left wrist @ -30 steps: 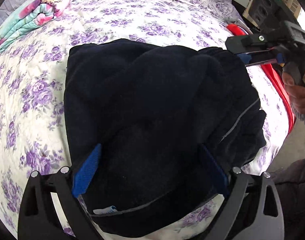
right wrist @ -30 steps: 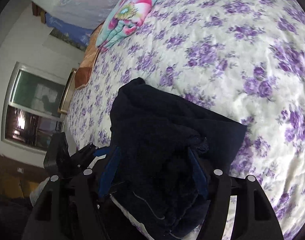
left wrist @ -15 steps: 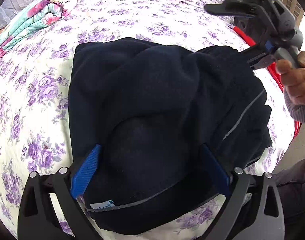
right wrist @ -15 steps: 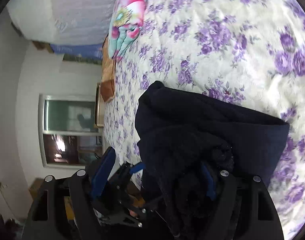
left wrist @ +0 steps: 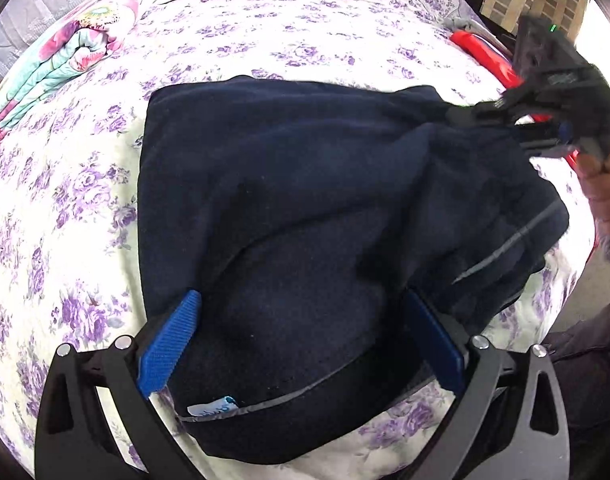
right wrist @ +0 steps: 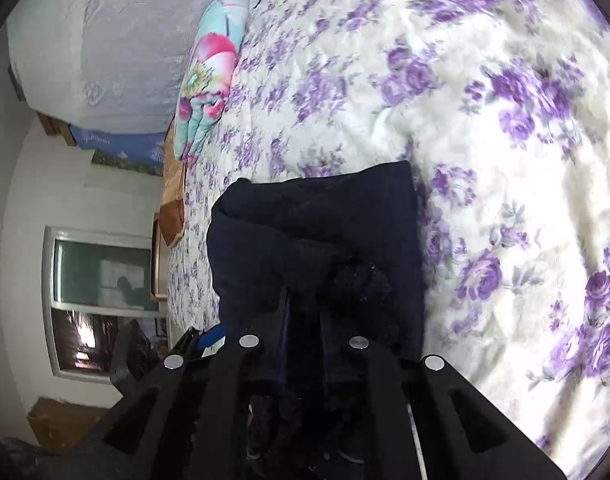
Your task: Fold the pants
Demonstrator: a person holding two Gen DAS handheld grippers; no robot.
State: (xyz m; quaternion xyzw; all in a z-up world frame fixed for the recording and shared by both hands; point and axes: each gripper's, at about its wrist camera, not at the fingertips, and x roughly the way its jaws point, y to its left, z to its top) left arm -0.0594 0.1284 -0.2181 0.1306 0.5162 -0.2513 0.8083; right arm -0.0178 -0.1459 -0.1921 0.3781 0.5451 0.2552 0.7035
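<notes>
The navy fleece pants point(left wrist: 305, 208) lie bundled on the purple-flowered bedspread point(left wrist: 65, 208), directly ahead of and under the left gripper point(left wrist: 301, 340). Its blue pads point(left wrist: 169, 344) stand wide apart, straddling the waistband end with the white size label point(left wrist: 213, 406) just below them; they bracket the cloth but do not pinch it, as they did a second ago.

The change is on the other side. Half a second ago the right gripper point(left wrist: 501, 114) had its jaws spread above the far right corner of the bundle; now, in its own view, the fingers have drawn close together on a thick fold of the dark fabric point(right wrist: 317, 264), and from the left view that corner is drawn up into a taut peak towards it. The picture there is blurred, so the tool is moving.

By my reading, the right side has just taken its hold and starts to lift or drag this edge, most likely to carry it across for the next fold. A folded floral quilt point(left wrist: 69, 56) sits well beyond the pants, far ahead and left.
</notes>
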